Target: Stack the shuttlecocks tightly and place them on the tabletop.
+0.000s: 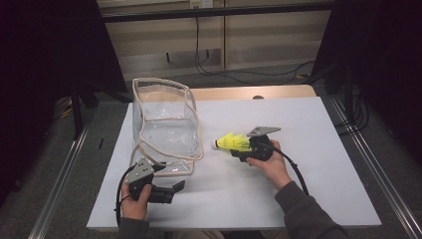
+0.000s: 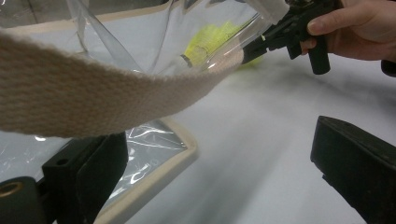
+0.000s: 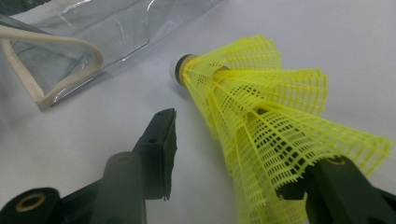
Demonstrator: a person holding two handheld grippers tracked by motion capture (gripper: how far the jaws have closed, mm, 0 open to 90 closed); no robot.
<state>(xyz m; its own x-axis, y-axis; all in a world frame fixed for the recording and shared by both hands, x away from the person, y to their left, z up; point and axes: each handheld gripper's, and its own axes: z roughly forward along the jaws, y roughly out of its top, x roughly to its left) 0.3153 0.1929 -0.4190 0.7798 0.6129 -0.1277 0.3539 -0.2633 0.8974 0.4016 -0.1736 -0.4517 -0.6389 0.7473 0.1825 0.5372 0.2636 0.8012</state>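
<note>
Yellow shuttlecocks, nested, sit between my right gripper's half-open jaws mid-table, beside the clear bag at its left edge; my left gripper gapes empty; next, firm grip, then bagging.

Both grippers held low, level.
Left gripper jaws spread wide; right gripper jaws part-closed.

Two matte black plastic handheld grippers, the left gripper lower left and the right gripper mid-frame, each carry a grey triangular plate and a black cable; grey sleeves cover both forearms.
</note>
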